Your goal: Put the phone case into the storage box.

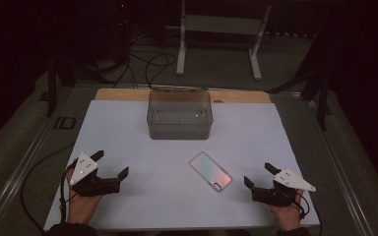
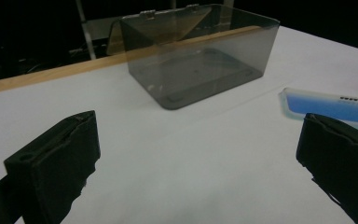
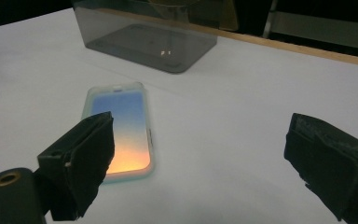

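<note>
The left hand-held gripper [image 1: 112, 163] sat low at the near left of the high view, gripped from below by the person's left hand [image 1: 81, 201], its grey three-cornered plate on top and its two black jaws spread wide apart with nothing between them, pointing toward the middle. The right hand-held gripper [image 1: 258, 175] mirrored it at the near right, held by the right hand [image 1: 286, 214], jaws likewise standing wide and empty, angled inward. Both forearms entered from the bottom edge, well apart.
</note>
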Demonstrator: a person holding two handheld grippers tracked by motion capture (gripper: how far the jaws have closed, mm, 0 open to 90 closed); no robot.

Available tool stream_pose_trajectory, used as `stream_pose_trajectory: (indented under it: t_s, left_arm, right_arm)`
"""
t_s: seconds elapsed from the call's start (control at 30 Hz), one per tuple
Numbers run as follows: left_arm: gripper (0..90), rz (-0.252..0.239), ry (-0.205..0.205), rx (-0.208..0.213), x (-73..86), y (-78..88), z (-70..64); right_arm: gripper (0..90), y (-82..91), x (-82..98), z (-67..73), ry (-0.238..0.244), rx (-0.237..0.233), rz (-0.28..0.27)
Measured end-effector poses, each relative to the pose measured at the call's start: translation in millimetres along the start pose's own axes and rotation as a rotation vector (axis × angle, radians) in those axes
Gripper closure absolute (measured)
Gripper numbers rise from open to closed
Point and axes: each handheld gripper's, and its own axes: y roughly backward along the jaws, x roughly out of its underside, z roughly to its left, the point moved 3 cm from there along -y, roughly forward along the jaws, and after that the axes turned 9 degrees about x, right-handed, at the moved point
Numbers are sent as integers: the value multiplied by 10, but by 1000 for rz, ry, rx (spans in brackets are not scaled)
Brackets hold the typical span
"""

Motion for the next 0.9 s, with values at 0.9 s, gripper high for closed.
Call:
stream_pose_trajectory:
  t_s: [0.9]
  left_arm:
    - [5, 30, -62, 47, -266, -479, -61]
  right_arm:
    - [86, -16, 22, -4, 1, -5, 11]
